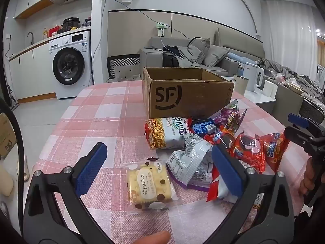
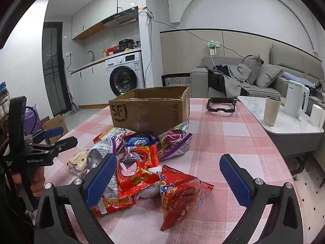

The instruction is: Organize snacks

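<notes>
An open cardboard box (image 1: pixel 182 95) marked SF stands on the pink checked tablecloth (image 1: pixel 101 111); it also shows in the right wrist view (image 2: pixel 148 109). A heap of snack packets lies in front of it. My left gripper (image 1: pixel 160 172) is open above a cracker packet (image 1: pixel 147 185) and a silver packet (image 1: pixel 189 160). My right gripper (image 2: pixel 168 181) is open above red packets (image 2: pixel 138 172), with one red packet (image 2: pixel 182 197) between its fingers. The right gripper also shows at the right edge of the left wrist view (image 1: pixel 302 130).
A noodle snack bag (image 1: pixel 166 134), a blue packet (image 1: pixel 203 127) and a purple bag (image 2: pixel 174 142) lie near the box. A black frame (image 2: pixel 221 104) lies on the table's far side. A side table (image 2: pixel 284 126) with a cup (image 2: pixel 271 110) and a kettle (image 2: pixel 295 98) stands at the right.
</notes>
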A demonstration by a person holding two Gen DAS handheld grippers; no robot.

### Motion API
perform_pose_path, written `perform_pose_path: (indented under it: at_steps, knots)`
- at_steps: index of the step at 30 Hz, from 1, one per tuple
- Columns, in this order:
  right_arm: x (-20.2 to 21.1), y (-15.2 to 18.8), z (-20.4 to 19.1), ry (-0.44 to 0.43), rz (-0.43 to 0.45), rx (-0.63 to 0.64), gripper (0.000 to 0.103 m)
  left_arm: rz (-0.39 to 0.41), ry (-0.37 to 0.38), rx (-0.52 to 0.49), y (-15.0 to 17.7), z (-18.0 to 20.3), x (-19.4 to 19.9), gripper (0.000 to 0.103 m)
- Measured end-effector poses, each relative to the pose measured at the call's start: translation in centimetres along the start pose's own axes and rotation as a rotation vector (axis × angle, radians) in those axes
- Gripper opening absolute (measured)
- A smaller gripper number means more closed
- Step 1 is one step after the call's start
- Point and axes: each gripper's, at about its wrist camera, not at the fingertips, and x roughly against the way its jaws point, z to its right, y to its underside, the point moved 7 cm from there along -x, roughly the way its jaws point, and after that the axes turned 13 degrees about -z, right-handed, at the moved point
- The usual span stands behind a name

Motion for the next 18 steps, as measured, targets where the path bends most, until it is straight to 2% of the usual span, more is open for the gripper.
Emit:
perform_pose_path:
  at_steps: [8, 18]
  knots:
    - [-0.2, -0.3, 0.0, 0.004, -0.007, -0.007, 0.103, -0.007, -0.003, 0.007, 0.7, 0.1, 0.0, 0.102]
    - [-0.2, -0.1, -0.1, 0.004, -0.011, 0.002, 0.103, -0.040, 0.007, 0.026, 0.1, -0.4, -1.0, 0.102]
